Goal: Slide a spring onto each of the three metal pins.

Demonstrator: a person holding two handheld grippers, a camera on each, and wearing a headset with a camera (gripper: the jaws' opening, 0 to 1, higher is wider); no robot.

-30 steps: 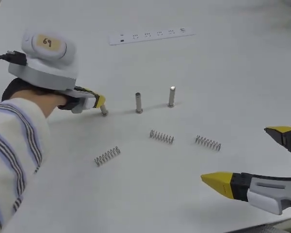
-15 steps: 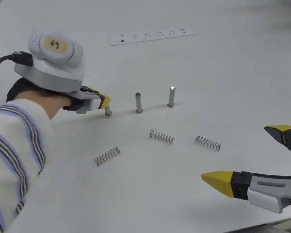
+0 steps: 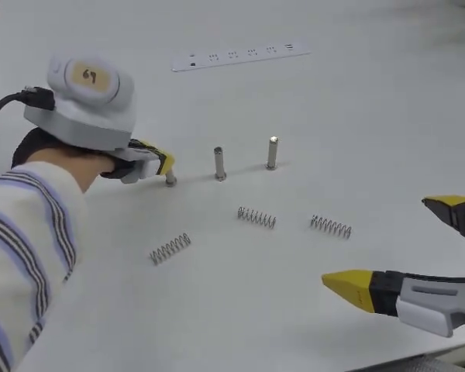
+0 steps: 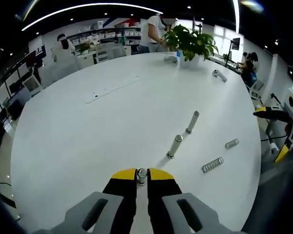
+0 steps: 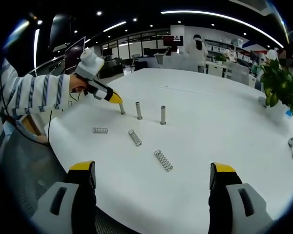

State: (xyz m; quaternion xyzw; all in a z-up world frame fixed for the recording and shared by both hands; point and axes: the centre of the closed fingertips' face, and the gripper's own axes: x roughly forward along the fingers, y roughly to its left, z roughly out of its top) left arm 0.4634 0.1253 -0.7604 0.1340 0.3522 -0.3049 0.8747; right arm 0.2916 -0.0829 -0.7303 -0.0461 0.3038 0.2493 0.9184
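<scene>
- The first pin (image 3: 170, 178) stands at the end of the row. Its top is pinched between the narrow jaws of the left gripper (image 3: 167, 164), and the left gripper view shows it right at the jaw tips.
- The middle pin (image 3: 219, 163) and the third pin (image 3: 272, 153) stand upright and bare, apart from each other and from both grippers.
- None of the pins has a spring on it. The first spring (image 3: 170, 248), second spring (image 3: 256, 218) and third spring (image 3: 330, 226) all lie flat on the white surface (image 3: 356, 116), in front of the pins.
- Over the last second the left gripper and the held pin have crept slightly toward the middle pin. In the last half second they have barely moved.
- The right gripper (image 3: 376, 242) has stayed wide open and empty, hovering near the third spring.
- I judge the pin is being steadied or straightened and the threading itself has not begun. A likely next move is for the open gripper to pick up a spring.
- A power strip (image 3: 232, 56) lies well beyond the pins.
</scene>
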